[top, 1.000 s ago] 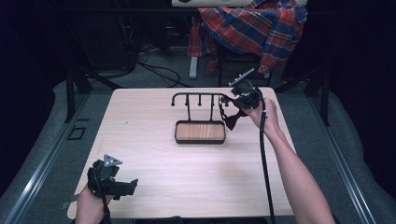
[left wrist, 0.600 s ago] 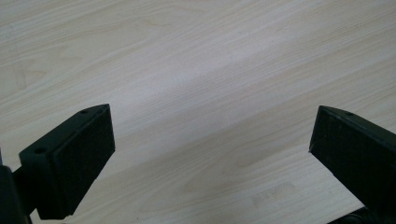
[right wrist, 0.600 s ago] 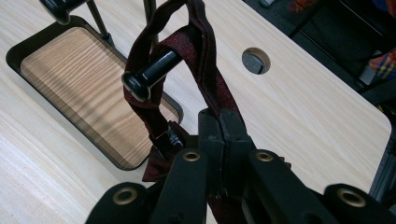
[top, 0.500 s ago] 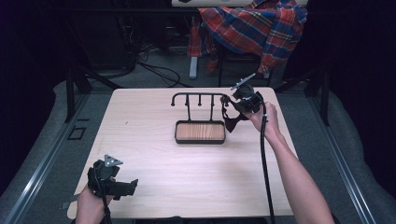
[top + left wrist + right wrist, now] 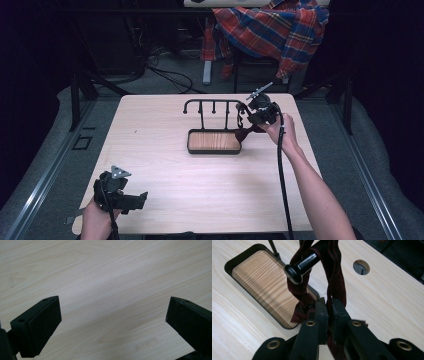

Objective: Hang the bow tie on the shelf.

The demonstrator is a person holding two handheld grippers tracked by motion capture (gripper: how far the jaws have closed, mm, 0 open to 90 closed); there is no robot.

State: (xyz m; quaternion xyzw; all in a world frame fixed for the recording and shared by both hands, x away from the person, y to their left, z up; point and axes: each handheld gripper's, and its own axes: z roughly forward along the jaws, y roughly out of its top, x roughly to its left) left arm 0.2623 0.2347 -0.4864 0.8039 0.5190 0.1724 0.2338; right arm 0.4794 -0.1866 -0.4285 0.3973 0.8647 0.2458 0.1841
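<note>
The dark red strap [image 5: 334, 272], looped over the rack's peg [image 5: 300, 266], is pinched in the right tongs [image 5: 329, 312], forearm outstretched; left tongs [image 5: 112, 317] gape empty.

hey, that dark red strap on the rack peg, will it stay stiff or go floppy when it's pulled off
Probably floppy: the dark red strap drapes over the rack peg and folds, with its loose end sagging to the tray. Likely light, since the right gripper pinches it by one thin layer. Its matte surface probably won't slip.
</note>
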